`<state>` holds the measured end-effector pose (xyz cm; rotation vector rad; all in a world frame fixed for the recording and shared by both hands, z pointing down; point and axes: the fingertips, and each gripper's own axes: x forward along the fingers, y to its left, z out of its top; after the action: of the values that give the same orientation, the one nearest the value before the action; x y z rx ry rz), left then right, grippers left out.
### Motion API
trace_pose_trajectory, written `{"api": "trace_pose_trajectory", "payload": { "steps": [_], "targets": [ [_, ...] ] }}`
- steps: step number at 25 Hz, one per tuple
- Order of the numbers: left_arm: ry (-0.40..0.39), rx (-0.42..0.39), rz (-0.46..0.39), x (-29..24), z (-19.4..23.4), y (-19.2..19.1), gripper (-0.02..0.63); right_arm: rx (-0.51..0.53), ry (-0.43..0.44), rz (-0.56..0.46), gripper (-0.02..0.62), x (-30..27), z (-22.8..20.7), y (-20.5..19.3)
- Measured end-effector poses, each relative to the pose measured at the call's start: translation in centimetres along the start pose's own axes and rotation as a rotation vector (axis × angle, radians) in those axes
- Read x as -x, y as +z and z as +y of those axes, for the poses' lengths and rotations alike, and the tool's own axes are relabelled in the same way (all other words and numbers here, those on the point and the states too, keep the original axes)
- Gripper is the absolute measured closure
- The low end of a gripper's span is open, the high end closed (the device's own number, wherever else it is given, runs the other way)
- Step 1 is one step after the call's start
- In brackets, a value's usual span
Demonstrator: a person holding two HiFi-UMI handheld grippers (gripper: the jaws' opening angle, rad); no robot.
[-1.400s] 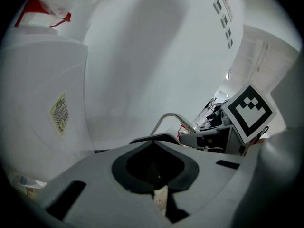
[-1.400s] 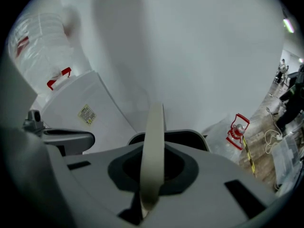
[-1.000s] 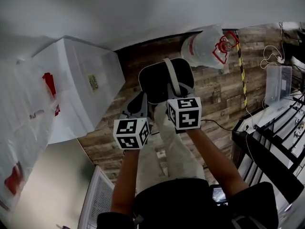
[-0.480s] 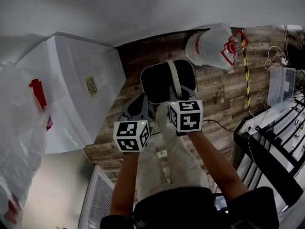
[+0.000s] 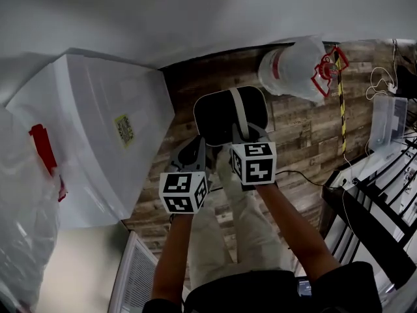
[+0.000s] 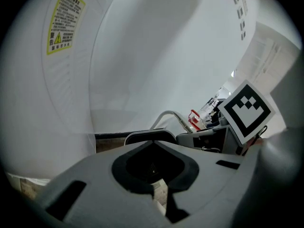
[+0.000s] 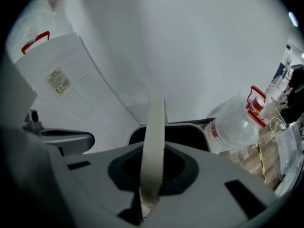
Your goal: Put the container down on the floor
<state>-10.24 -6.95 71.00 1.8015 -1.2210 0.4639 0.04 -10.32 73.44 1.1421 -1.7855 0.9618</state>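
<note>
A black container with a pale grey handle hangs over the wood-plank floor. My right gripper is shut on the handle, which rises as a strap out of the jaws above the container's rim. My left gripper hangs just left of the container, shut with nothing in it. From the left gripper, the container and its handle lie just ahead.
A large white appliance stands at the left against the wall. A clear water bottle with a red handle lies on the floor behind the container. A black rack and a clear box are at the right. A white vent grille lies near my left side.
Both grippers and the container keep nearly the same place. The head view has shifted a little, so the bottle and the appliance have slid right and up.
</note>
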Motion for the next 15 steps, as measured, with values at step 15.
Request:
{"api": "trace_pose_trajectory", "payload": {
  "steps": [15],
  "targets": [
    [0.000,0.038,0.003,-2.4,2.5,-1.7,0.589,-0.007,0.000,0.018,0.561,-4.9,-0.4,-0.7]
  ]
}}
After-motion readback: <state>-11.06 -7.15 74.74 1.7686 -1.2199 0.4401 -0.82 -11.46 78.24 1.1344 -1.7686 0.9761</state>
